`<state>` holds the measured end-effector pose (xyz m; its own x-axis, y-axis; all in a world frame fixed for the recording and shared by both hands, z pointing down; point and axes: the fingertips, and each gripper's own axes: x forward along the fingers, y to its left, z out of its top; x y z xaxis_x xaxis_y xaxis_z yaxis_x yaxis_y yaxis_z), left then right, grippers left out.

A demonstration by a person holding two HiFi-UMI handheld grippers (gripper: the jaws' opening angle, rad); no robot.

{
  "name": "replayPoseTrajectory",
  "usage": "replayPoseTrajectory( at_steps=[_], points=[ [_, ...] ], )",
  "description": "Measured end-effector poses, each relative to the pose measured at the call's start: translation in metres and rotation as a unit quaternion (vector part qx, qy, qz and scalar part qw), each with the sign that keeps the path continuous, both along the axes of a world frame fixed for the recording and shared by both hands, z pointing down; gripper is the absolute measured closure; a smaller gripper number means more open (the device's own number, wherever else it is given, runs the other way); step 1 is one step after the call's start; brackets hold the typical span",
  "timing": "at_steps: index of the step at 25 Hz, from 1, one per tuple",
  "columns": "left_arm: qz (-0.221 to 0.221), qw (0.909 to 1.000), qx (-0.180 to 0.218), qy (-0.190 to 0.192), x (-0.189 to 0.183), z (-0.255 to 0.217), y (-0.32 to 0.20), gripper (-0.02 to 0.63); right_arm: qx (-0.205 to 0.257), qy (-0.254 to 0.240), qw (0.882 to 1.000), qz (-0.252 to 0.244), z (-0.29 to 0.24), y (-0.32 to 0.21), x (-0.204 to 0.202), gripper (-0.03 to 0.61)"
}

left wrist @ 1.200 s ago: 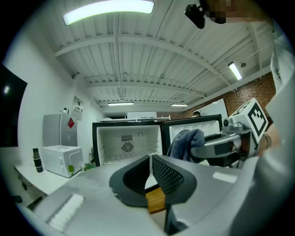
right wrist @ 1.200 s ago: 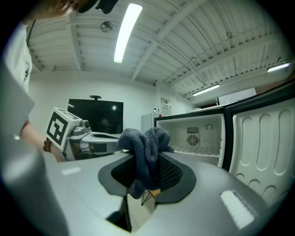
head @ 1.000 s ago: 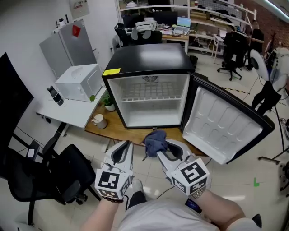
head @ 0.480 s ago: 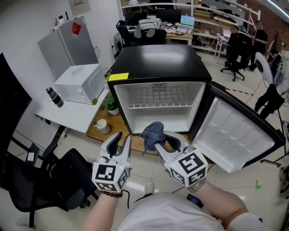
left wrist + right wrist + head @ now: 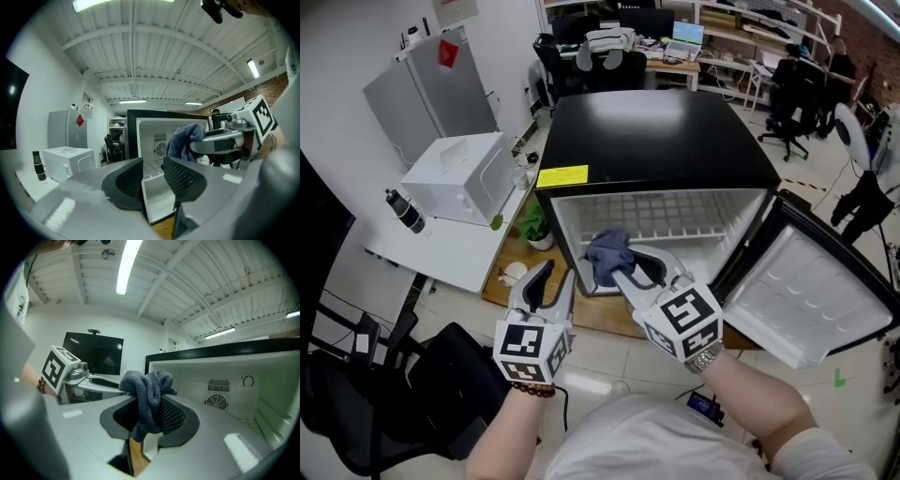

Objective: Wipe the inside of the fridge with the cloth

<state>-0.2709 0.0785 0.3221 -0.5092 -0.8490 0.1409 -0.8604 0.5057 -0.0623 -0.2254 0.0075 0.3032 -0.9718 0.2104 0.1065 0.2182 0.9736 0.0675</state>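
The small black fridge (image 5: 656, 131) stands with its door (image 5: 811, 300) swung open to the right, showing a white inside (image 5: 675, 220) with a wire shelf. My right gripper (image 5: 623, 267) is shut on a blue-grey cloth (image 5: 605, 251) and holds it at the fridge's mouth, low on the left side. That cloth (image 5: 147, 401) bunches between the right jaws. My left gripper (image 5: 546, 281) hovers just left of the fridge's front; its jaws are opening and hold nothing. From the left gripper view the cloth (image 5: 185, 140) and fridge inside (image 5: 159, 140) lie ahead.
A white microwave (image 5: 459, 178) sits on a white table (image 5: 441, 248) to the left, with a dark bottle (image 5: 401, 211) and a small plant (image 5: 534, 225). A black office chair (image 5: 422, 394) stands at lower left. The fridge rests on a wooden board (image 5: 600, 314).
Both grippers moved forward towards the fridge; the cloth went from in front of the board to the fridge's mouth. The left jaws have parted.
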Motion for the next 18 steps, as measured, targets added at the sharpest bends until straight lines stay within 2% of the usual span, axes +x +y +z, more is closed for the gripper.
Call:
replayPoseTrajectory(
  at_steps=[8,18],
  points=[
    [0.021,0.9998,-0.007,0.003,-0.04,0.008,-0.013,0.476,0.03,-0.002,1.0,-0.01,0.007,0.003,-0.054,0.474],
    [0.039,0.9989,-0.025,0.009,-0.055,0.022,-0.023,0.472,0.058,-0.018,0.998,-0.031,0.009,0.013,-0.089,0.474]
  ],
)
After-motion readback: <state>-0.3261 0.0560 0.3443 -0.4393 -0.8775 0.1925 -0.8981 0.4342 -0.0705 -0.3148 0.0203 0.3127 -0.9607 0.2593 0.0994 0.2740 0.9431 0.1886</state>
